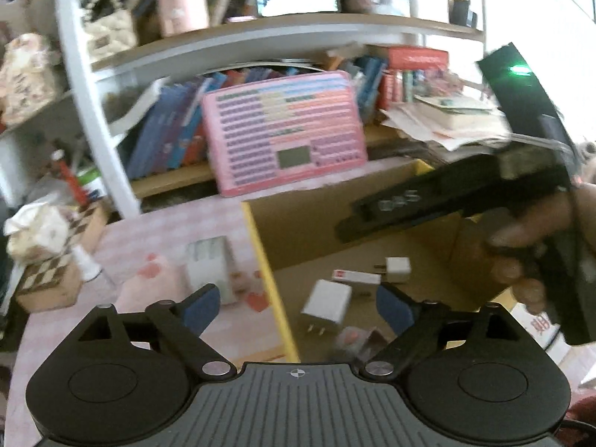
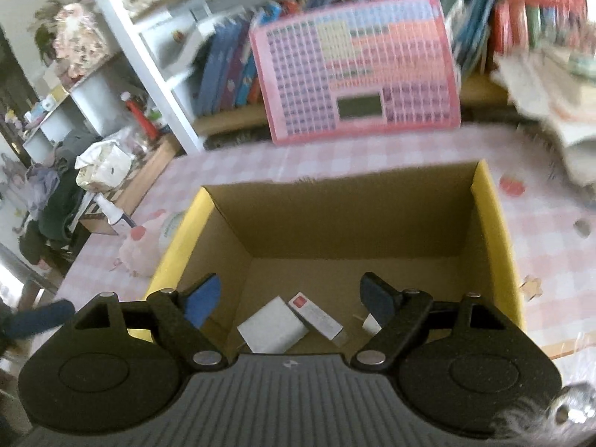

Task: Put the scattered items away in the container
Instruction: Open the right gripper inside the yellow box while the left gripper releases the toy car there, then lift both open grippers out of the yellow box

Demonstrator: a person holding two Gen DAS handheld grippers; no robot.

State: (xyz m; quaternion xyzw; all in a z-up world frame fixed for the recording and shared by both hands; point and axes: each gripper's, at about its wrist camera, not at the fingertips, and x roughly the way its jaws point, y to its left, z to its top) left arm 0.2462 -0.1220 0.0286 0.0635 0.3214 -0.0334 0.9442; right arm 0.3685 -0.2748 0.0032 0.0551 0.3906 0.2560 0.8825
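Observation:
A cardboard box (image 1: 268,279) with yellow rim edges stands on the pink checked tablecloth. On its floor lie a white charger (image 1: 327,301), a small white plug (image 1: 396,269), a red-and-white packet (image 1: 355,277) and a blurred pinkish wrapper (image 1: 354,339). My left gripper (image 1: 298,307) hangs open above the box's left wall, with nothing between its blue pads. My right gripper (image 2: 290,300) is open and empty over the box (image 2: 499,223), above the charger (image 2: 272,329), packet (image 2: 316,314) and plug (image 2: 370,323). Left of the box stand a white-green carton (image 1: 210,260) and a pink plush (image 2: 138,257).
A person's hand (image 1: 521,260) holds the right gripper's black body over the box's right side. A pink keyboard toy (image 1: 285,130) leans on the bookshelf behind. A small white bottle (image 1: 85,260) and a checkered box (image 1: 52,279) stand far left. Papers (image 2: 551,93) pile at the right.

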